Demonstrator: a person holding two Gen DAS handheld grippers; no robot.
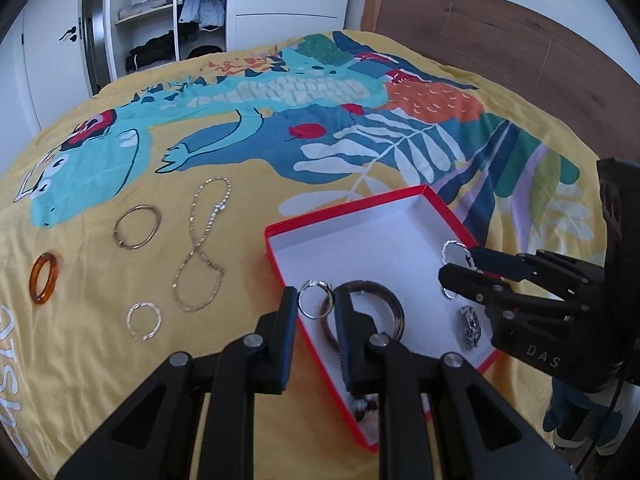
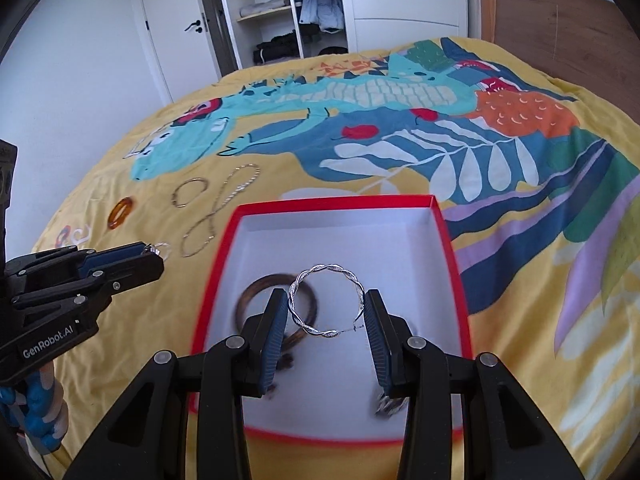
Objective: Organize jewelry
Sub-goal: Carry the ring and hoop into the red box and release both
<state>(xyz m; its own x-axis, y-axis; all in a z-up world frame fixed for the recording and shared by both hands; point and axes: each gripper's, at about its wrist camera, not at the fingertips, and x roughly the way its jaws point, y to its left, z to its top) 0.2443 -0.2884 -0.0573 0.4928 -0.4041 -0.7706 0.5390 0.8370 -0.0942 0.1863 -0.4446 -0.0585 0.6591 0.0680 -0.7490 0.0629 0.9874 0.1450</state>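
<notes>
A small silver ring (image 1: pixel 316 299) is gripped between the narrowly set left tongs (image 1: pixel 316 304), held over the near-left edge of the red box (image 1: pixel 352 204); a twisted silver hoop (image 2: pixel 326 300) is clamped across its width by the right tongs (image 2: pixel 327 316), set wider, above the box's white floor; a dark brown bangle (image 1: pixel 394 306) lies inside (partly hidden by the fingers); an amber ring (image 1: pixel 43 278), gold hoop (image 1: pixel 136 226), chain (image 1: pixel 204 248) and twisted hoop (image 1: pixel 144 321) are left on the bed (image 1: pixel 240 184).

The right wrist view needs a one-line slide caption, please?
Right hand-held gripper holds a twisted silver hoop over the red box.
</notes>
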